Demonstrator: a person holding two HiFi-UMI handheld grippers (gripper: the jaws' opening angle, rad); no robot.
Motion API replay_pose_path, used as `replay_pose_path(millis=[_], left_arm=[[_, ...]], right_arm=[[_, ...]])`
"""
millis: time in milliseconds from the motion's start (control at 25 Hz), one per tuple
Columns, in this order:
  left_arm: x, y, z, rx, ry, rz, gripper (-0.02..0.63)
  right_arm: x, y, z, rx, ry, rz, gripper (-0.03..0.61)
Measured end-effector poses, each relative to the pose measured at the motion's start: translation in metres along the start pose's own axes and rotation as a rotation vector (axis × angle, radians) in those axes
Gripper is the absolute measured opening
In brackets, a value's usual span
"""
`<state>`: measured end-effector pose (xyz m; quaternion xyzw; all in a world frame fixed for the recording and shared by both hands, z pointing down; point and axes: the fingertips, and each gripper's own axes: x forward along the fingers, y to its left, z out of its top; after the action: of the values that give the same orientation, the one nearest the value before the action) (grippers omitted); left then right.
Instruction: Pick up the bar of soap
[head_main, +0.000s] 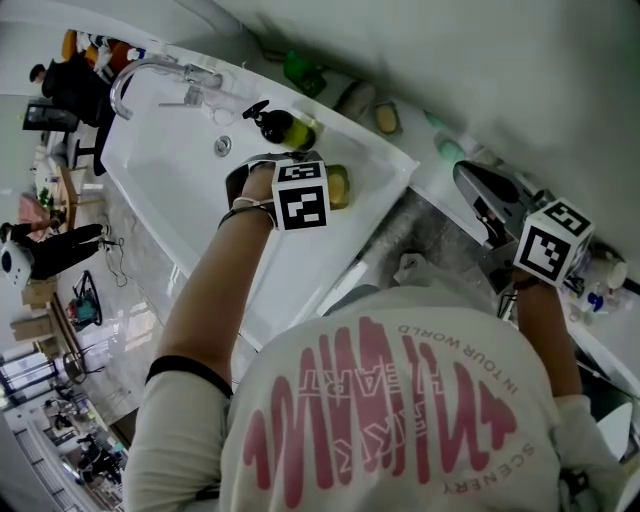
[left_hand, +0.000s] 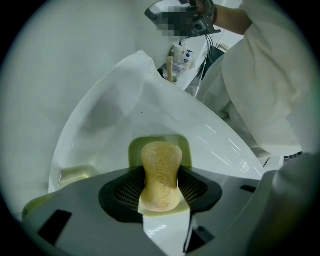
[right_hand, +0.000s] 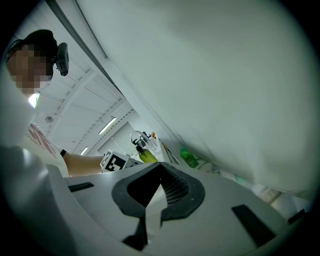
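The tan bar of soap (left_hand: 161, 167) lies lengthwise between the two black pads of my left gripper (left_hand: 161, 189), which press on its narrow waist from both sides. Under it is a pale green soap dish (left_hand: 136, 151) on the white bathtub's corner ledge (left_hand: 150, 100). The head view shows the left gripper (head_main: 312, 192) reaching over the tub to the soap dish (head_main: 341, 186); its marker cube hides the soap there. My right gripper (head_main: 553, 242) is held up at the right, far from the tub. In its own view the right gripper (right_hand: 159, 172) has its tips together and nothing held.
A dark pump bottle (head_main: 281, 126) of yellow-green liquid stands on the tub ledge near the faucet (head_main: 150, 74). A green bottle (head_main: 301, 70) and small items line the wall shelf. Small bottles (left_hand: 178, 55) stand past the tub's end. My shirt fills the lower head view.
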<state>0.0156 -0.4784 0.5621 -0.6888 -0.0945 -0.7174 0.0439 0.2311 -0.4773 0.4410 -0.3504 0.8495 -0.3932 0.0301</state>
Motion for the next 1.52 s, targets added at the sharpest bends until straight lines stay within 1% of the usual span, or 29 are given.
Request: replay_pose_path(millis=[200, 320, 440, 520, 640, 840, 920, 1040, 1120, 1240, 1360, 1440, 1520], left_arm=[[0.002, 0.004, -0.004, -0.006, -0.034, -0.011, 0.206], [0.003, 0.005, -0.009, -0.042, -0.052, -0.005, 0.204], [-0.002, 0.006, -0.007, -0.091, -0.068, 0.025, 0.202], [-0.005, 0.006, -0.005, -0.132, -0.100, 0.042, 0.201], [-0.009, 0.004, -0.002, -0.207, -0.179, 0.053, 0.201], [-0.023, 0.007, -0.004, -0.293, -0.283, 0.119, 0.201], [-0.033, 0.008, 0.001, -0.356, -0.362, 0.140, 0.201], [-0.053, 0.007, 0.008, -0.514, -0.564, 0.168, 0.201], [-0.068, 0.006, 0.010, -0.607, -0.698, 0.205, 0.201], [-0.095, 0.002, 0.007, -0.725, -0.873, 0.288, 0.201], [-0.127, -0.006, -0.009, -0.848, -1.039, 0.397, 0.201], [-0.150, -0.016, -0.021, -0.917, -1.137, 0.464, 0.201], [-0.172, -0.032, -0.029, -0.967, -1.221, 0.512, 0.201]], right_arm=[[0.000, -0.002, -0.004, 0.005, 0.000, -0.004, 0.011], [-0.003, -0.002, -0.007, 0.012, -0.005, -0.011, 0.011], [-0.013, -0.002, 0.001, 0.006, -0.010, -0.015, 0.011], [-0.017, -0.003, 0.005, 0.003, -0.013, -0.017, 0.012], [-0.013, 0.000, 0.005, 0.007, -0.013, -0.005, 0.011], [-0.002, 0.011, 0.003, -0.015, 0.010, 0.023, 0.012], [-0.001, 0.012, 0.003, -0.020, 0.015, 0.031, 0.012], [0.001, 0.014, 0.002, -0.027, 0.027, 0.042, 0.012], [0.002, 0.016, 0.001, -0.033, 0.038, 0.052, 0.011], [0.006, 0.022, -0.001, -0.046, 0.055, 0.075, 0.011], [0.015, 0.032, -0.002, -0.061, 0.074, 0.103, 0.011], [0.021, 0.042, -0.002, -0.079, 0.091, 0.125, 0.012], [0.023, 0.054, 0.001, -0.095, 0.106, 0.145, 0.011]])
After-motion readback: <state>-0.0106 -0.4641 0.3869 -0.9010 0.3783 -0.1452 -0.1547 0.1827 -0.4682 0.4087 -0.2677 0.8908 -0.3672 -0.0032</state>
